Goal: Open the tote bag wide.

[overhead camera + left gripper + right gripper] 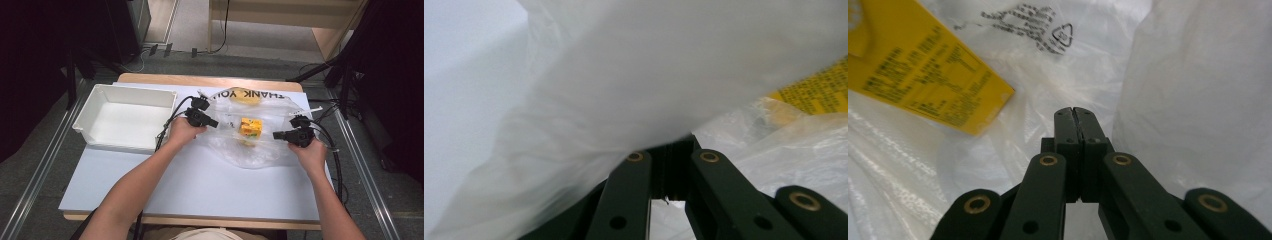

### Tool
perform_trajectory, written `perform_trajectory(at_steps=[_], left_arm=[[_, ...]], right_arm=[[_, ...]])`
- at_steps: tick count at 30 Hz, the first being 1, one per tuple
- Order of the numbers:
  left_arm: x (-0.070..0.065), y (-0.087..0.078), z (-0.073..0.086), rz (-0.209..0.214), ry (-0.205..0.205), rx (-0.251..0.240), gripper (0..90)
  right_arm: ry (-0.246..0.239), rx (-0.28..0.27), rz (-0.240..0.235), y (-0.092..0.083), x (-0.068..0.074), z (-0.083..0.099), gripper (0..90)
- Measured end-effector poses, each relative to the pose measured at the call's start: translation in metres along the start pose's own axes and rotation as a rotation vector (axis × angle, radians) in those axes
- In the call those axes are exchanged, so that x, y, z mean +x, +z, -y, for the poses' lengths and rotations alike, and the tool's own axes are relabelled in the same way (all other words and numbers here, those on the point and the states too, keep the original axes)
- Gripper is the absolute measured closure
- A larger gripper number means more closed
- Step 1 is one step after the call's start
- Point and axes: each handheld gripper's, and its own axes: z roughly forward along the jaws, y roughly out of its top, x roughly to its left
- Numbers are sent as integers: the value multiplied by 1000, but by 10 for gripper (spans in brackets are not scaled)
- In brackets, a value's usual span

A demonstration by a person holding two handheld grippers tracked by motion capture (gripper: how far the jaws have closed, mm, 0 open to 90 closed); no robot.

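The plastic bag (250, 131) is lying with its long axis running away from the person, print far. The left gripper (212, 122) is pinching its edge; the right gripper (1074, 114) is showing jaws pressed together, the yellow box (923, 75) beside them.

One plastic bag (250, 132), one yellow box (250, 126), one white bin (125, 117), two grippers (214, 123) (276, 135).

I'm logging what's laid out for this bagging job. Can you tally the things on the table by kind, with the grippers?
Clear plastic bag: 1
Yellow box, inside the bag: 1
Yellow item at the bag's far end, too blurred to name: 1
White bin: 1
Grippers: 2, left gripper and right gripper, both with jaws shut at the bag's sides
Total: 6
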Motion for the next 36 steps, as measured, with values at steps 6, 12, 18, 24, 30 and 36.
perform_trajectory(at_steps=[6, 12, 18, 24, 30, 36], left_arm=[[-1, 3, 1, -20, 17, -10, 900], [2, 9, 2, -46, 9, -10, 900], [5, 9, 4, -52, 2, -22, 900], [10, 9, 10, -42, -31, -64, 900], [12, 7, 10, -79, -48, -74, 900], [14, 5, 9, -120, -75, -75, 900]], right_arm=[[26, 11, 23, 8, -6, 10, 900], [35, 6, 36, 10, -9, 14, 900], [40, -11, 45, 10, -10, 16, 900], [47, -18, 70, 5, -14, 22, 900], [85, -30, 100, -3, -23, 27, 900], [100, -30, 159, -12, -30, 33, 900]])
